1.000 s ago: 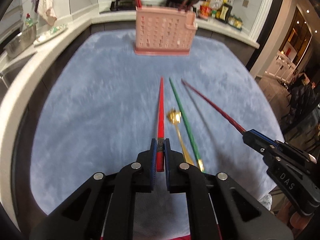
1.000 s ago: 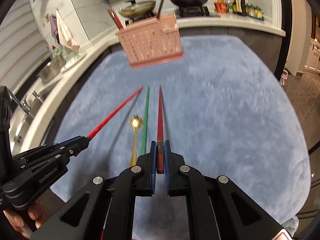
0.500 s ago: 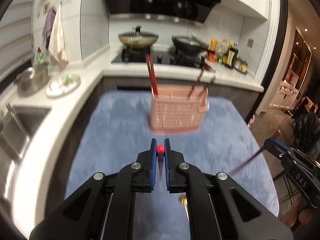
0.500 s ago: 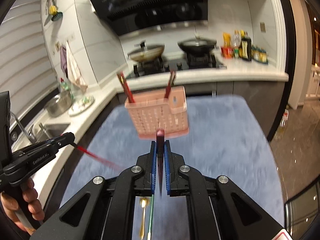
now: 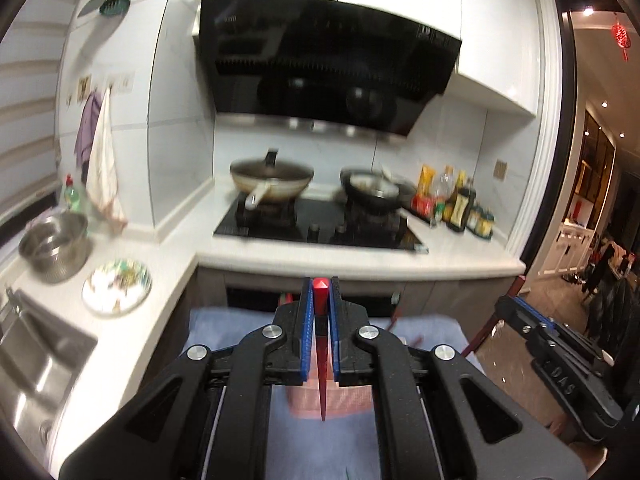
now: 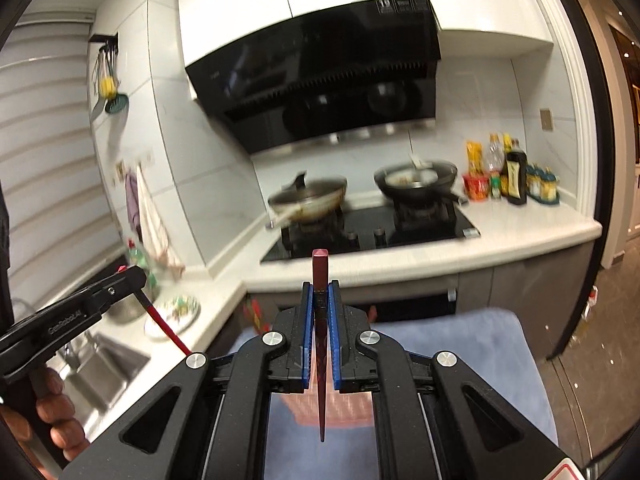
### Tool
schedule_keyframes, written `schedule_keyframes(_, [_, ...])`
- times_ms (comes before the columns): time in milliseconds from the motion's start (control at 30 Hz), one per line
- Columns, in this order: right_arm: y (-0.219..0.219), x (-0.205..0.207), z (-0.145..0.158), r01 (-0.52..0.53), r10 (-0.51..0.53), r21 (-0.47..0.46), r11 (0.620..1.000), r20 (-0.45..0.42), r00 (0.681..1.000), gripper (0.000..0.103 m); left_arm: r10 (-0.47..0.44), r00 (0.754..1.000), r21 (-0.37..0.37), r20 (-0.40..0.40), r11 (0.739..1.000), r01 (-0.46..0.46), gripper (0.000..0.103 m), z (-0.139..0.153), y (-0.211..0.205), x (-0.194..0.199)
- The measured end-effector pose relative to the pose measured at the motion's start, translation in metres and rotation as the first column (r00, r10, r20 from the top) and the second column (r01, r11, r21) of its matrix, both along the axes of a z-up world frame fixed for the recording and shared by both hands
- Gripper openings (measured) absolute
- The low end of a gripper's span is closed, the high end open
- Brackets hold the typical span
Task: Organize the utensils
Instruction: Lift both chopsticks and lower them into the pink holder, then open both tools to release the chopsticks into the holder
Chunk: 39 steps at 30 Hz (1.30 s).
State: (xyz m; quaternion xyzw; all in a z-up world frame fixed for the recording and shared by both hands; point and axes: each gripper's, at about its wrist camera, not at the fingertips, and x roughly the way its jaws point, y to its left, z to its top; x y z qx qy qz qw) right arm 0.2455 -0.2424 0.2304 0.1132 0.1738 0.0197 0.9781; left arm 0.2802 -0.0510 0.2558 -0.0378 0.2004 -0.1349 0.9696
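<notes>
Gripping left: left gripper point(image 5: 321, 300) is pinching red chopstick point(image 5: 321, 364) (tip hanging down).
Gripping right: right gripper point(image 6: 321, 300) is pinching maroon chopstick point(image 6: 321, 340), above pink basket point(image 6: 348, 410).

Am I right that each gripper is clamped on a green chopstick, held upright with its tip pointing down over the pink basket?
Not quite. The colour is wrong: the left gripper is clamped on a bright red chopstick in the left wrist view, and the right gripper on a dark red chopstick in the right wrist view. Both do point tip-down over the pink basket.
</notes>
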Motion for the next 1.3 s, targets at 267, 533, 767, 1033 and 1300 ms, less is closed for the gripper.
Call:
schedule_keyframes(267, [-0.008, 0.073, -0.003, 0.029, -0.029, 0.044, 0.999, 0.003, 1.0, 0.007, 0.008, 0.999, -0.011, 0.05, 1.0, -0.008, 0.007, -0.004, -0.017, 0.058])
schedule_keyframes(533, [-0.012, 0.11, -0.061, 0.028, -0.021, 0.052, 0.998, -0.131, 0.991, 0.007, -0.004, 0.999, 0.003, -0.049, 1.0, 0.004, 0.007, -0.049, -0.024, 0.09])
schedule_keyframes(767, [-0.01, 0.118, -0.096, 0.024, -0.017, 0.037, 0.999, -0.203, 0.979, 0.007, 0.003, 0.991, 0.02, -0.13, 1.0, -0.001, 0.007, -0.082, -0.025, 0.102])
schedule_keyframes(1033, [-0.008, 0.12, -0.112, 0.021, -0.017, 0.014, 1.0, -0.245, 0.969, 0.01, 0.014, 0.984, 0.03, -0.18, 1.0, -0.009, 0.007, -0.103, -0.024, 0.106])
schedule_keyframes(1300, [-0.01, 0.109, -0.106, 0.029, -0.025, 0.014, 0.999, -0.233, 0.972, 0.019, 0.033, 0.983, 0.048, -0.182, 0.999, -0.025, 0.035, -0.102, -0.024, 0.098])
